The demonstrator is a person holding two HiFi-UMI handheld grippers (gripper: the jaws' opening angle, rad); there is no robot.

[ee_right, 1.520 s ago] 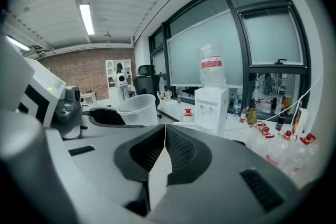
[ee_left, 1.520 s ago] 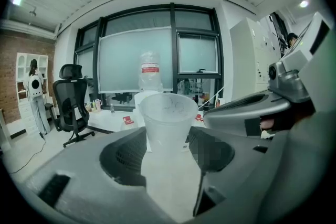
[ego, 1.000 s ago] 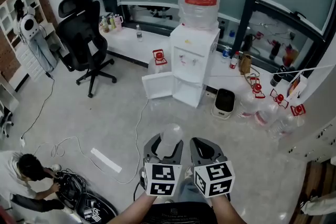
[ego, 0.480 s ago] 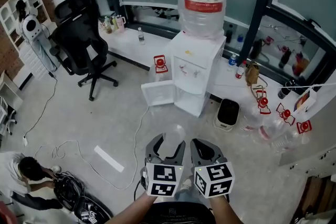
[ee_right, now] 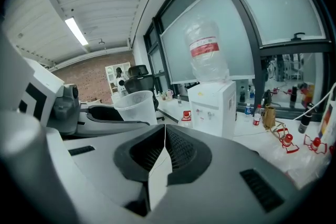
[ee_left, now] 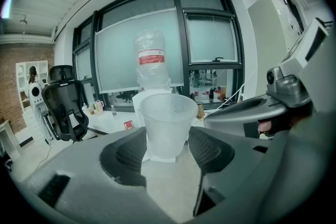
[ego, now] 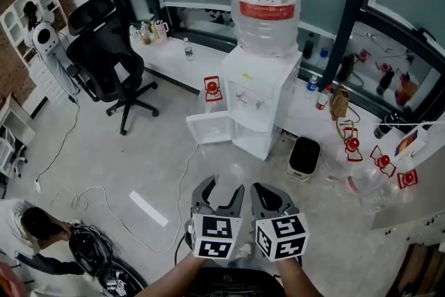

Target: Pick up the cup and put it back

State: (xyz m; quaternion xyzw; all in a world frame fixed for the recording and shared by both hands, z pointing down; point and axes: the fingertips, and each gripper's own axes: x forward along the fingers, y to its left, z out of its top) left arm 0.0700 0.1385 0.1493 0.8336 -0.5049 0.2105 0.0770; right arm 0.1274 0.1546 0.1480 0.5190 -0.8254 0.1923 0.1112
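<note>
A translucent plastic cup (ego: 227, 179) (ee_left: 165, 124) stands upright between the jaws of my left gripper (ego: 218, 187) (ee_left: 165, 150), whose pads press on its lower sides. The cup (ee_right: 134, 107) also shows at the left of the right gripper view. My right gripper (ego: 268, 195) (ee_right: 164, 136) hovers just right of the left one, jaws closed together with nothing between them. Both are held over the floor in front of a white water dispenser (ego: 262, 105) topped by a large clear bottle (ego: 266, 1).
The dispenser's lower door (ego: 211, 129) hangs open. A black office chair (ego: 106, 52) stands at the left, and a black bin (ego: 304, 154) and empty bottles (ego: 368, 181) at the right. A person (ego: 33, 226) crouches by cables (ego: 97, 255) at the lower left.
The view has drifted closer to the water dispenser, which now looms larger. Both grippers keep their stance, the cup still in the left one.
</note>
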